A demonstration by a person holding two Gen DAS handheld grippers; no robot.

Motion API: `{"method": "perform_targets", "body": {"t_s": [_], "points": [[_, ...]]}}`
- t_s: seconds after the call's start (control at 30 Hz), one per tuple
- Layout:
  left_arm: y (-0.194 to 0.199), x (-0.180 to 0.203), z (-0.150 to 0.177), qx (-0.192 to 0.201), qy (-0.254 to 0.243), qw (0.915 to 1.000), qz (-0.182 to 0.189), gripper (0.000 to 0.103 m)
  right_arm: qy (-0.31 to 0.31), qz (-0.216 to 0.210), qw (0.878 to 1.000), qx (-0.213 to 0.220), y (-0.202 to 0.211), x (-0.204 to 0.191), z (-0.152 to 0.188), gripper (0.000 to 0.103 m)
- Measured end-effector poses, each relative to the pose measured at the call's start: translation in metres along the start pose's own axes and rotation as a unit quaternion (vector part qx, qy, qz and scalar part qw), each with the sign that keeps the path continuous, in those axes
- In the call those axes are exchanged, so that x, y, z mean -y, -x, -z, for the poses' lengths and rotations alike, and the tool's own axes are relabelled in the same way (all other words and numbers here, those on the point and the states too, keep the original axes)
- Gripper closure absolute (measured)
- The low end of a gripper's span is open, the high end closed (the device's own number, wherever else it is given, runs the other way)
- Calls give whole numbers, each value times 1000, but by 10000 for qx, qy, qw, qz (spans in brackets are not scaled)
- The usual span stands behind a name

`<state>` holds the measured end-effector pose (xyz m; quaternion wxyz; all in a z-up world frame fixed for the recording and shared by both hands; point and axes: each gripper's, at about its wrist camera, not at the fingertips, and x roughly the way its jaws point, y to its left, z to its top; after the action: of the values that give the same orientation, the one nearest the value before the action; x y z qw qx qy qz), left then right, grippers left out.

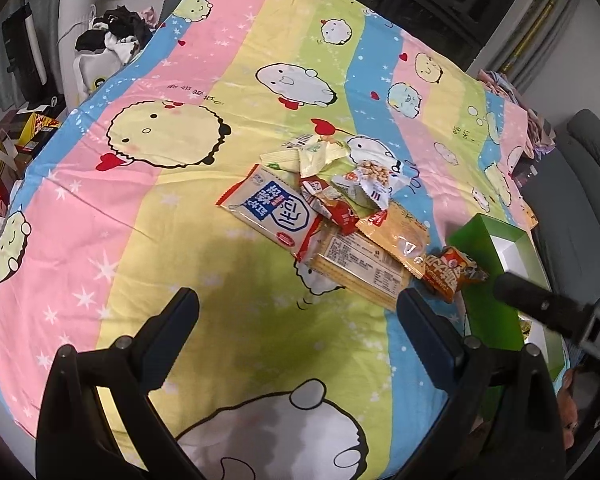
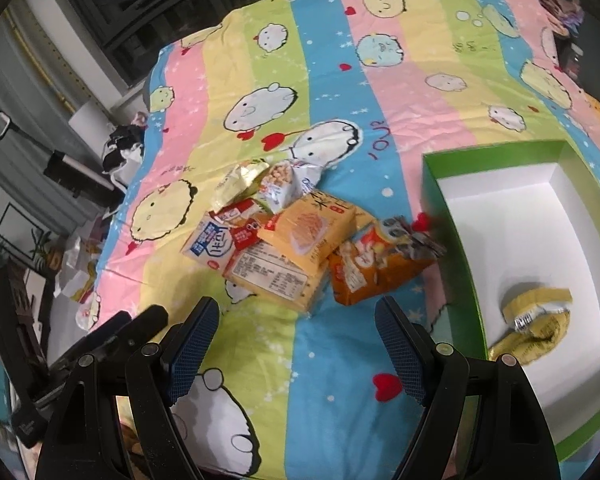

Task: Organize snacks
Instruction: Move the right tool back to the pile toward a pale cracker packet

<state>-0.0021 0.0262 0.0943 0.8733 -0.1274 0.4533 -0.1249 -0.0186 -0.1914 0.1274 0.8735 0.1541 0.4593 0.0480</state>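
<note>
Although one crumpled yellow foil packet (image 2: 536, 320) already lies inside the shallow green cardboard box with a white inside (image 2: 452, 208), the sorting looks barely begun to me, for nearly everything else is in a loose heap of snack packets (image 2: 296, 236) just beside the box's near long wall, out on the striped cartoon-print bedsheet (image 2: 340, 360). Closest to the box lies an orange crinkly snack bag (image 2: 380, 268), its top corner almost touching the green wall; farther from the box sit a yellow wafer pack (image 2: 312, 228) lying over a flat clear-wrapped cracker pack with a printed label (image 2: 272, 276), then a white and blue biscuit sachet (image 2: 214, 244), small red sachets (image 2: 244, 232), a torn white bag showing round puffs (image 2: 280, 188) and pale yellow-green packets (image 2: 236, 184) at the heap's far side. The right gripper (image 2: 296, 344) hangs with its jaws wide apart and nothing between them, short of the cracker pack; the left gripper (image 1: 298, 320) hangs likewise, jaws apart and empty, farther from the box. Nothing blocks the way to the box, though the packets overlap, so lifting one may drag another. Beyond the bed's edge, well away from the box, there is clutter of clothes (image 1: 116, 36) and bags on the floor.
</note>
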Motion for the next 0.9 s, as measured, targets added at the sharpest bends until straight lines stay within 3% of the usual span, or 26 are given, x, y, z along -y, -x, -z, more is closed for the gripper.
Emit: {"method": "perform_targets", "body": {"t_s": [0.2, 0.5, 0.67, 0.73, 0.87, 0.9], "points": [[-9, -8, -15, -64, 80, 9999, 13, 3, 77, -185, 9997, -125, -16, -10, -40, 22], [-30, -23, -30, -157, 81, 9998, -51, 5, 214, -273, 9973, -648, -86, -49, -97, 22], [-40, -41, -29, -134, 232, 9996, 79, 5, -2, -396, 9934, -1078, -142, -69, -114, 35], [-42, -45, -30, -147, 277, 9994, 153, 5, -79, -274, 9923, -1202, -165, -76, -117, 43], [-43, -50, -31, -125, 377, 9990, 208, 5, -175, -96, 9909, -1330, -195, -79, -119, 46], [-43, -52, -32, -132, 399, 9989, 211, 5, -190, 28, 9906, -1352, -203, -79, -119, 54]]}}
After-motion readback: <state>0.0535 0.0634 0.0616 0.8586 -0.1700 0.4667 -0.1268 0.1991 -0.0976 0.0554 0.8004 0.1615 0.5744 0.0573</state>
